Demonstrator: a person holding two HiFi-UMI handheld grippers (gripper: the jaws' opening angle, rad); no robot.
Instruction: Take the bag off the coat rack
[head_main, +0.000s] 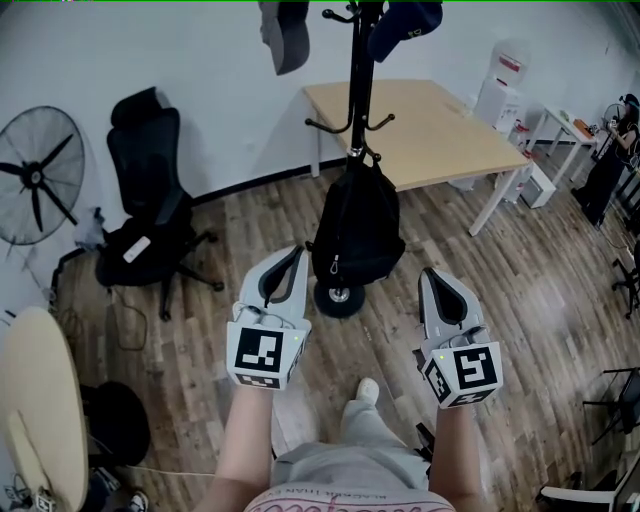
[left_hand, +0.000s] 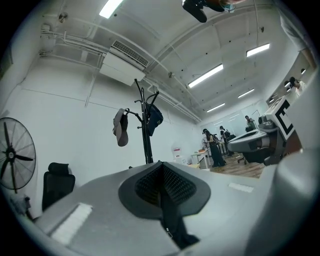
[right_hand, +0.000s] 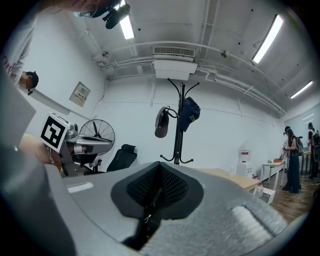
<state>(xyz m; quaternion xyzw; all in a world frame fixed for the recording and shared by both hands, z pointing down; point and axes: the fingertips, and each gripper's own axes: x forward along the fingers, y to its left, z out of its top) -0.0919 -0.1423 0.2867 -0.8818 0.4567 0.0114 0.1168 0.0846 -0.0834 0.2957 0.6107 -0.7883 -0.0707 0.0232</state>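
Note:
A black backpack (head_main: 358, 232) hangs from a low hook of the black coat rack (head_main: 357, 80), reaching almost down to the rack's wheeled base (head_main: 340, 297). Higher on the rack hang a grey cap (head_main: 285, 32) and a navy cap (head_main: 405, 24). My left gripper (head_main: 298, 250) is shut and empty, just left of the bag's lower part. On the bag's right and a bit nearer me, my right gripper (head_main: 427, 272) is shut and empty too. In both gripper views the rack (left_hand: 146, 131) (right_hand: 178, 125) stands ahead, and the closed jaws hide the bag.
A black office chair (head_main: 150, 195) and a standing fan (head_main: 35, 175) are at the left by the wall. A wooden table (head_main: 430, 125) with white legs stands behind the rack, with a water dispenser (head_main: 500, 92) beyond it. People stand far right (left_hand: 216, 147).

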